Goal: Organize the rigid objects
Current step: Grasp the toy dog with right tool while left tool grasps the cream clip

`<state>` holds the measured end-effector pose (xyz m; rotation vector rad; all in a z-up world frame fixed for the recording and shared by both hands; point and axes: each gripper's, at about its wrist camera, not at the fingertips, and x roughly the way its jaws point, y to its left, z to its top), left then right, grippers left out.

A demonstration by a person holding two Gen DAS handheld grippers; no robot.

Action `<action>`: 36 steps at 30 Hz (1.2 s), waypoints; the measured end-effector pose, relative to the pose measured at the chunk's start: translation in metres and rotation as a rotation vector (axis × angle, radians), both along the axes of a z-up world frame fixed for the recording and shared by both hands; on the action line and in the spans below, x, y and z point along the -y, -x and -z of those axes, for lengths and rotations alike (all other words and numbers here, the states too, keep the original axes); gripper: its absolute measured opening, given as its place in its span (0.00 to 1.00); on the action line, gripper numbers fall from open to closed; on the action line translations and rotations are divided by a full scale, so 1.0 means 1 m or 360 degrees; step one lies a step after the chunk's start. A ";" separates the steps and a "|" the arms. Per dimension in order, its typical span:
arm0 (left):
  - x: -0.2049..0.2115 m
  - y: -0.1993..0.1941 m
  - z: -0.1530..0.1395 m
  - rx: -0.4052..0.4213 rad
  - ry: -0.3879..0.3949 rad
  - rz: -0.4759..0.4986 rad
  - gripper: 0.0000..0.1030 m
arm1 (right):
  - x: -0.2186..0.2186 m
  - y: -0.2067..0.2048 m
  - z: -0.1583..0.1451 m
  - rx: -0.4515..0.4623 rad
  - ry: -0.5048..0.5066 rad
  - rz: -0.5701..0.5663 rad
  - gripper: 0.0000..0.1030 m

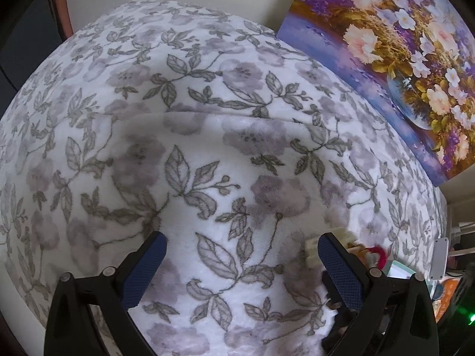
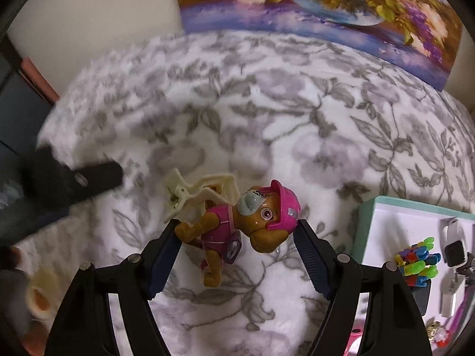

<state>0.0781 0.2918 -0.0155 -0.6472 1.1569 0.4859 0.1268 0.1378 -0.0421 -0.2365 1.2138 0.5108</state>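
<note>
Right gripper is straddling the brown pink-helmeted plastic pup figure, tongs wide, likely for pickup; left gripper is hovering wide, empty.

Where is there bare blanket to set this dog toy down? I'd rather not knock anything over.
Bare floral blanket runs from the dog toy back to the flower painting, and left between the cream clip and the wall. Crowded: the teal tray on the right, full of small items.
</note>
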 end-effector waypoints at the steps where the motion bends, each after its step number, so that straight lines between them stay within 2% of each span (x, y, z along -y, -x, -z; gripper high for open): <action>1: 0.000 0.000 0.000 -0.0001 -0.0002 0.0001 1.00 | -0.001 0.000 0.005 -0.0007 0.0031 -0.0006 0.75; 5: 0.000 0.001 0.000 -0.0004 -0.0004 -0.0004 1.00 | 0.004 -0.003 0.019 -0.0077 0.0087 0.0013 0.75; 21: 0.003 0.000 -0.002 0.0012 0.0020 0.0011 1.00 | 0.029 -0.007 0.006 -0.0087 0.0143 0.0001 0.75; 32: 0.028 -0.011 -0.003 0.0044 0.0080 0.0116 1.00 | 0.052 -0.014 -0.009 -0.0118 0.0001 0.0049 0.74; 36: 0.035 -0.016 0.000 0.0034 0.0107 0.0144 1.00 | 0.060 -0.015 -0.013 -0.0121 -0.0055 0.0090 0.67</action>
